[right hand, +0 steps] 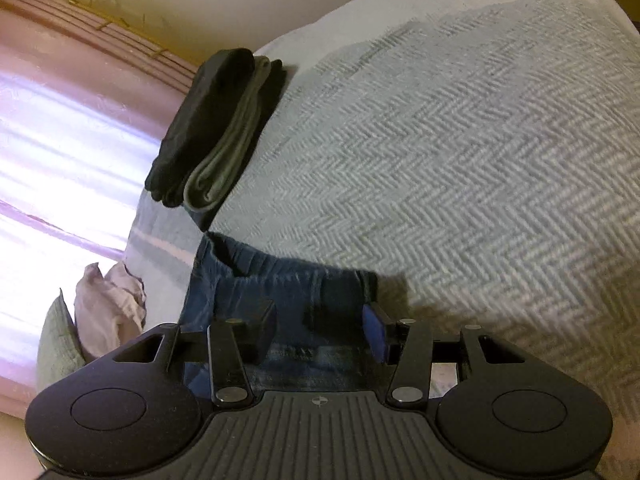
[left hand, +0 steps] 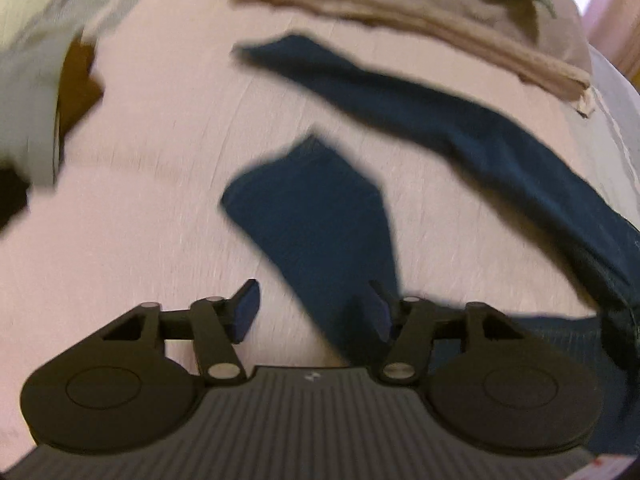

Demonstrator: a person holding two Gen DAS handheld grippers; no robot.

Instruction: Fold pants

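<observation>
Dark blue pants lie spread on a pale pink sheet. In the left wrist view one leg runs up from between my fingers, the other leg stretches to the far left from the right edge. My left gripper is open, hovering over the near leg, with cloth under the right finger. In the right wrist view the elastic waistband sits just ahead of my right gripper, which is open above the blue fabric.
A beige garment lies beyond the pants. A folded stack of dark and grey clothes rests on a grey herringbone blanket. A crumpled pale cloth sits at the bed's left edge beside a bright pink curtain.
</observation>
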